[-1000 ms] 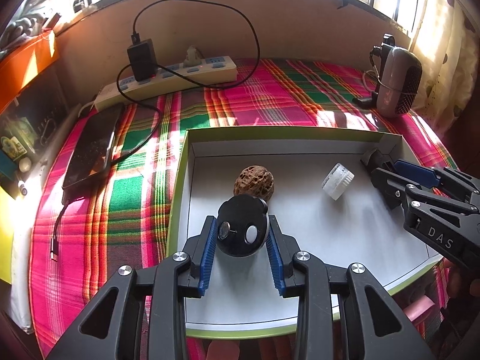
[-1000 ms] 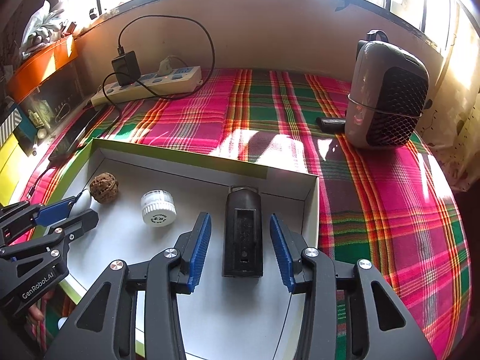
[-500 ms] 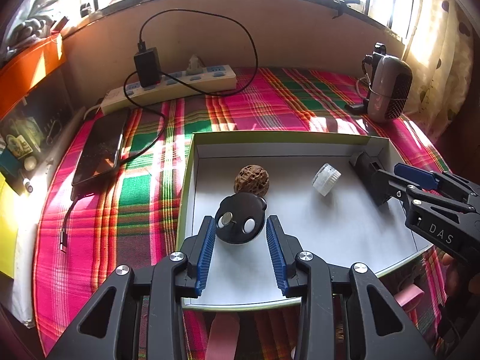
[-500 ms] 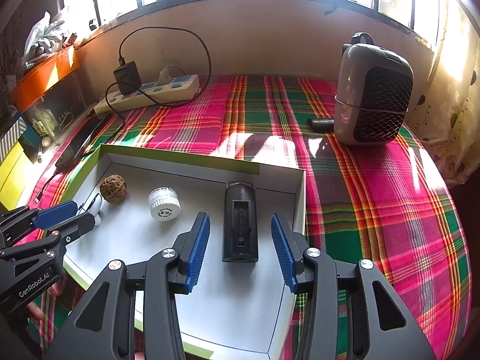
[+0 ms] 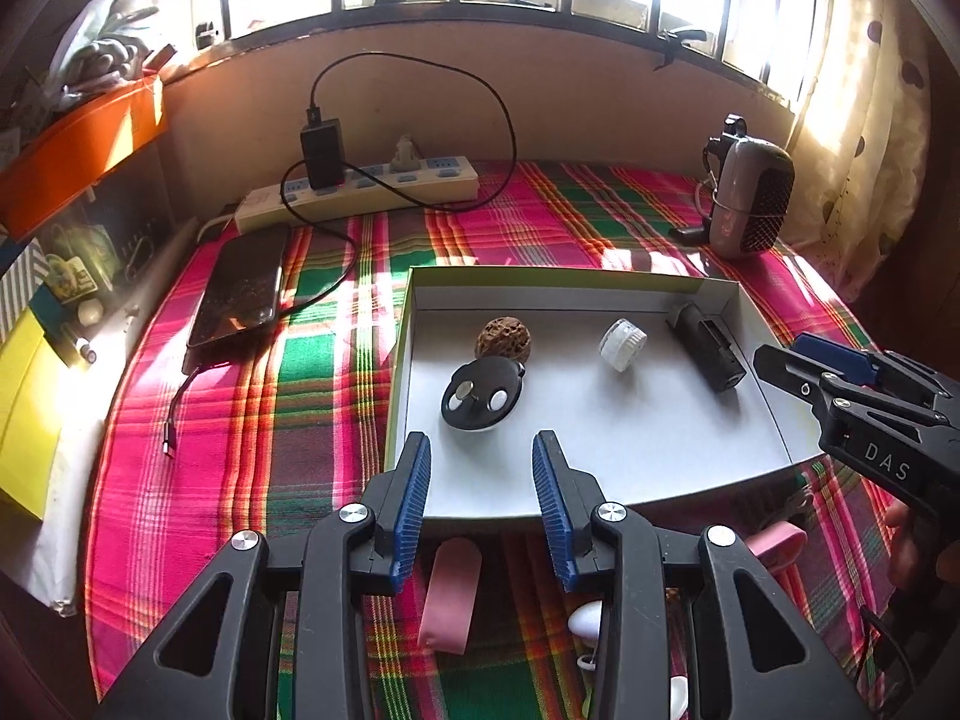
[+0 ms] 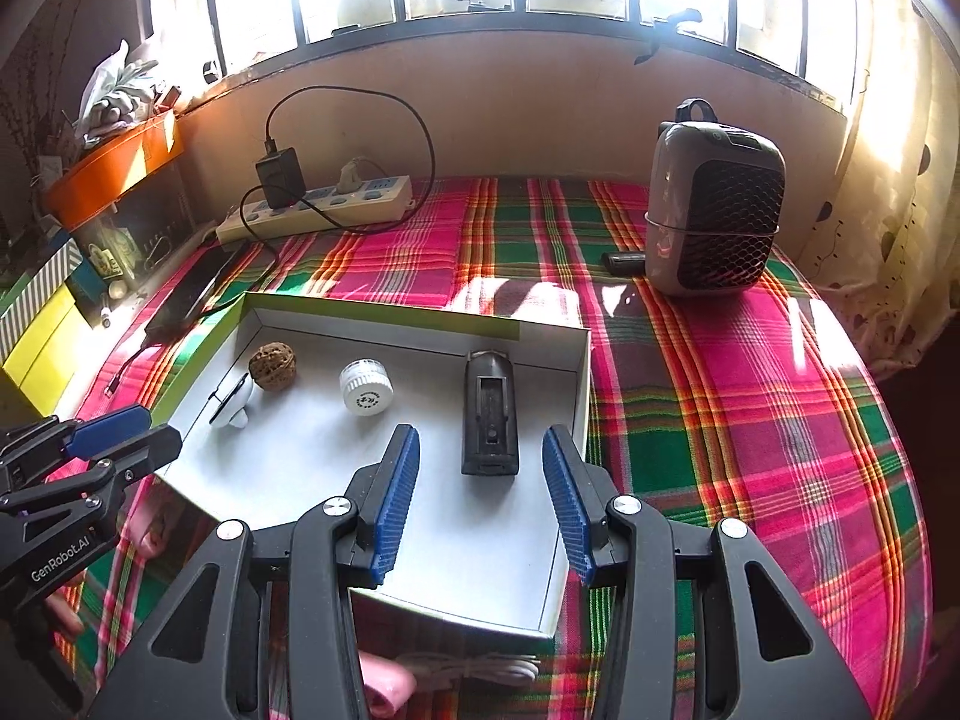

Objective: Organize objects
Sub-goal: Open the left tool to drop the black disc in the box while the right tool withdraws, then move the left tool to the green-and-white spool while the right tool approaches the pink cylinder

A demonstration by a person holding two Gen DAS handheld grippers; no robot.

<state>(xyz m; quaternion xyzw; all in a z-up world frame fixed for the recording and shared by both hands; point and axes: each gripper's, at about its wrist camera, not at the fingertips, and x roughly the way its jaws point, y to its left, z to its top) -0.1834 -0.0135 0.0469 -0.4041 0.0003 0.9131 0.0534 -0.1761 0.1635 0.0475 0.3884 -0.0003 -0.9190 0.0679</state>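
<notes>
Both grippers hover at the near edge of the shallow white tray (image 5: 690, 456), and both are empty. The left gripper (image 5: 482, 483) has its jaws apart, blue pads facing each other across open air. The right gripper (image 6: 477, 492) is the same, jaws spread wide with nothing between them.

Four things lie in the tray. The round black disc (image 5: 482, 396) lies just beyond the left jaws, slightly left of their centreline in the left view, with the walnut (image 5: 503, 341) touching or nearly touching its far side. The white cap (image 6: 366, 387) sits mid-tray. The black rectangular block (image 6: 489, 417) lies near the right wall of the tray, dead ahead of the right jaws; its long axis runs straight away from them, so the pads would meet its long sides.

What is left to sort lies the other way. A pink strip (image 5: 451, 597) lies on the plaid cloth (image 6: 750, 420) at the bottom of the left view, under and behind the left jaws, its long axis pointing roughly toward the tray. The left gripper looks nearer to it, and would likely have to pull back and tip down to reach it. Other pale bits sit low in both views, too hidden to name.
</notes>
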